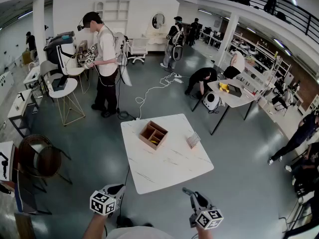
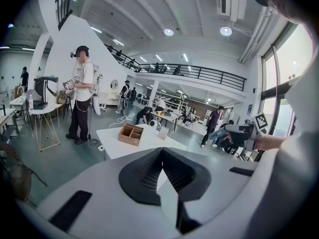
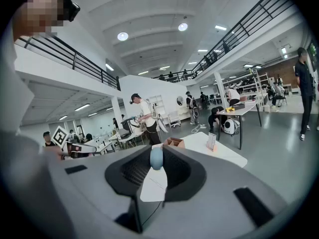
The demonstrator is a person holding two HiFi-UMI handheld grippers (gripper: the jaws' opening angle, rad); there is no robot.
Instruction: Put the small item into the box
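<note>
A wooden box (image 1: 153, 135) with compartments sits on the white marble-look table (image 1: 169, 163), and something yellow lies in one cell. Both grippers hang short of the table's near edge, well apart from the box. My right gripper (image 1: 188, 191) is shut on a small blue-grey rounded item (image 3: 156, 158), pinched at the jaw tips (image 3: 156, 164), with the box (image 3: 174, 143) beyond them. My left gripper (image 1: 117, 188) is shut with nothing in it; its tips (image 2: 162, 169) meet, and the box (image 2: 131, 133) stands far ahead.
A small upright card holder (image 1: 193, 140) stands right of the box. A person (image 1: 105, 63) stands beyond the table at left, with a cable (image 1: 149, 91) on the floor. Chairs (image 1: 42, 158) stand at left; another table (image 1: 232, 96) with people stands at right.
</note>
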